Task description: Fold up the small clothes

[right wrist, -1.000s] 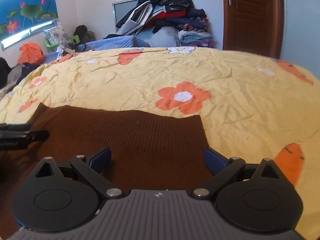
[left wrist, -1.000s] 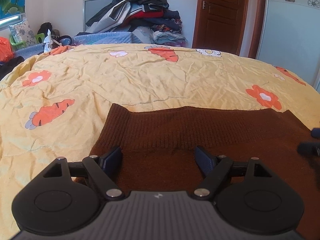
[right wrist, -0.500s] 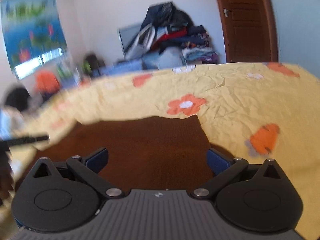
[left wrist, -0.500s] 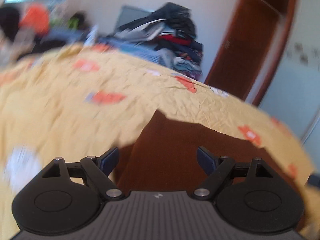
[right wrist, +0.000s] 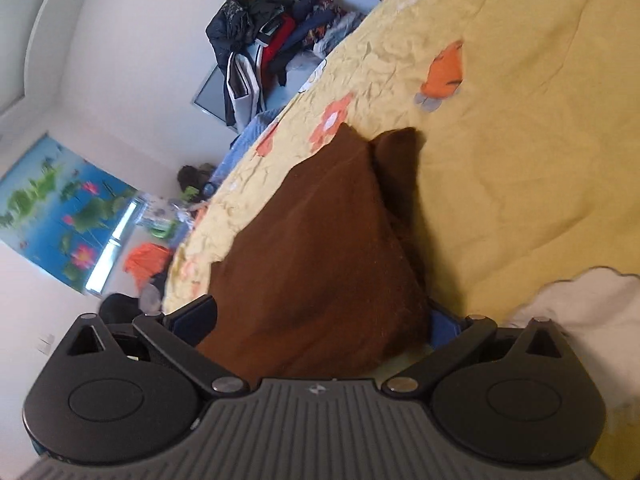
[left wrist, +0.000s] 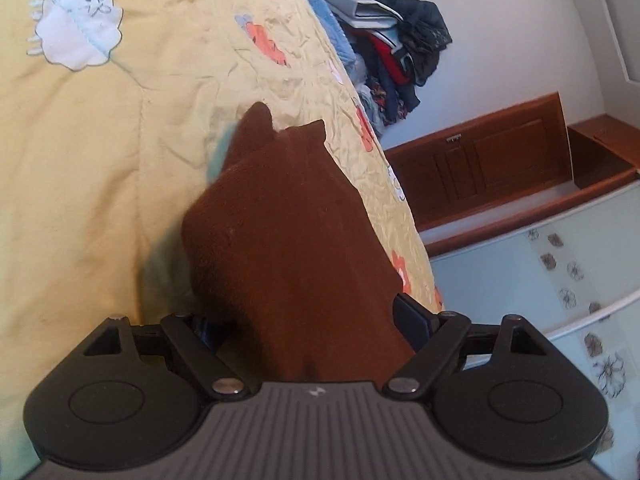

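Note:
A brown knitted garment (left wrist: 288, 232) lies on the yellow flowered bedspread (left wrist: 88, 152). In the left wrist view it runs between the fingers of my left gripper (left wrist: 308, 320), whose jaws stand wide apart with the cloth's near edge between them. In the right wrist view the same garment (right wrist: 320, 248) fills the gap of my right gripper (right wrist: 320, 320), also wide open, with a fold of cloth (right wrist: 400, 160) sticking up at its far end. Both views are rolled sideways. I cannot see either gripper pinching the cloth.
A pile of dark clothes (left wrist: 396, 40) sits beyond the bed against the white wall, also in the right wrist view (right wrist: 272, 40). A brown wooden door (left wrist: 492, 164) stands at the far side. A white patch (right wrist: 580, 312) lies on the bedspread by my right gripper.
Both grippers have rolled strongly sideways and moved in over the garment's edge. The garment, flat before, now shows a raised fold at its far end. The jaws stayed open.

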`<state>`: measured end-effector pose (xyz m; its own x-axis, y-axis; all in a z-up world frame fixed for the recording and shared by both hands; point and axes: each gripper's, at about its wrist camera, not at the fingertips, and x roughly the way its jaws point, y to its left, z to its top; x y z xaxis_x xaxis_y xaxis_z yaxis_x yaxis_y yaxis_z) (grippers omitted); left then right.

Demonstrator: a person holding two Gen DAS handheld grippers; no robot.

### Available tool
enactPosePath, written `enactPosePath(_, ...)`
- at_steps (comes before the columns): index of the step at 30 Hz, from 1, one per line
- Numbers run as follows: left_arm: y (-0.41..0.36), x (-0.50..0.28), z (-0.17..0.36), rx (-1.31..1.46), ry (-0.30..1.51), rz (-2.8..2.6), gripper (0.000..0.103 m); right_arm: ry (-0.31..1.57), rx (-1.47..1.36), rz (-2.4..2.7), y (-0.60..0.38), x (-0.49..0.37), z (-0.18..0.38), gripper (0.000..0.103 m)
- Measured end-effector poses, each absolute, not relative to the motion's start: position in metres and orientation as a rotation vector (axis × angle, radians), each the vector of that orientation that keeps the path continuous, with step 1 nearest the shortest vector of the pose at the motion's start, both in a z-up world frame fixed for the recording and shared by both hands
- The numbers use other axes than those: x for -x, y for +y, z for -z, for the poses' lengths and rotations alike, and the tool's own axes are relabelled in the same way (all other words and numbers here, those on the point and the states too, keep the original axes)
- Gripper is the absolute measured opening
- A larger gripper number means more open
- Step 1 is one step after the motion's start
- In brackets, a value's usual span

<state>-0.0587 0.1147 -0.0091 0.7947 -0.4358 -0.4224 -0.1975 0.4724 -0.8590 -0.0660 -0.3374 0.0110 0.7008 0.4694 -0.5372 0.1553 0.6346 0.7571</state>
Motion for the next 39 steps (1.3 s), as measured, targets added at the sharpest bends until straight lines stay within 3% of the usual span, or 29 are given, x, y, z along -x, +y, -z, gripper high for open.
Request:
enactPosePath(1, 0.114, 0.056, 0.009, 1.088, 0.676, 0.148, 0.081, 0.806, -0.886, -0.213, -0.336, 0.06, -0.011, 0.103)
enactPosePath(3, 0.113, 0.051, 0.011, 1.046, 0.716, 0.113, 0.053, 0.815, -0.871, -0.202, -0.333, 0.053, -0.011, 0.1)
enactPosePath(4, 0.113, 0.05, 0.012, 1.028, 0.729, 0.101, 0.045, 0.825, -0.861, -0.206, -0.332, 0.05, -0.01, 0.089)
enactPosePath(5, 0.115, 0.05, 0.014, 1.019, 0.739, 0.084, 0.031, 0.831, -0.857, -0.207, -0.332, 0.048, -0.008, 0.061)
enactPosePath(6, 0.117, 0.049, 0.017, 1.003, 0.76, 0.073, 0.013, 0.842, -0.86, -0.21, -0.332, 0.047, -0.005, 0.046)
enactPosePath(7, 0.118, 0.047, 0.018, 0.98, 0.777, 0.069, 0.011, 0.863, -0.86, -0.21, -0.333, 0.045, -0.001, 0.017)
enactPosePath(16, 0.136, 0.065, -0.02, 0.647, 0.751, 0.158, 0.008, 0.851, -0.871, -0.29, -0.345, 0.082, -0.018, 0.017)
enactPosePath(19, 0.126, 0.079, -0.012, 0.512, 0.812, 0.151, 0.012, 0.945, -0.782, -0.258, -0.339, 0.087, -0.005, 0.025)
enactPosePath(21, 0.117, 0.099, -0.02, 0.377, 0.783, 0.158, 0.019, 0.927, -0.796, -0.263, -0.343, 0.092, -0.014, 0.057)
enactPosePath(22, 0.111, 0.109, -0.026, 0.308, 0.753, 0.162, 0.02, 0.886, -0.775, -0.245, -0.346, 0.096, -0.025, 0.08)
enactPosePath(23, 0.104, 0.118, -0.032, 0.242, 0.716, 0.168, 0.025, 0.821, -0.731, -0.215, -0.348, 0.101, -0.039, 0.09)
enactPosePath(29, 0.039, 0.108, -0.057, 0.031, 0.523, 0.279, 0.03, 0.672, -0.4, -0.288, -0.304, 0.072, -0.094, 0.09)
enactPosePath(33, 0.0, 0.077, -0.055, 0.013, 0.598, 0.349, 0.03, 0.739, -0.211, -0.402, -0.241, 0.032, -0.073, 0.089)
enactPosePath(39, -0.014, 0.086, -0.052, -0.071, 0.526, 0.372, 0.034, 0.821, 0.076, -0.41, -0.185, 0.03, -0.029, 0.093)
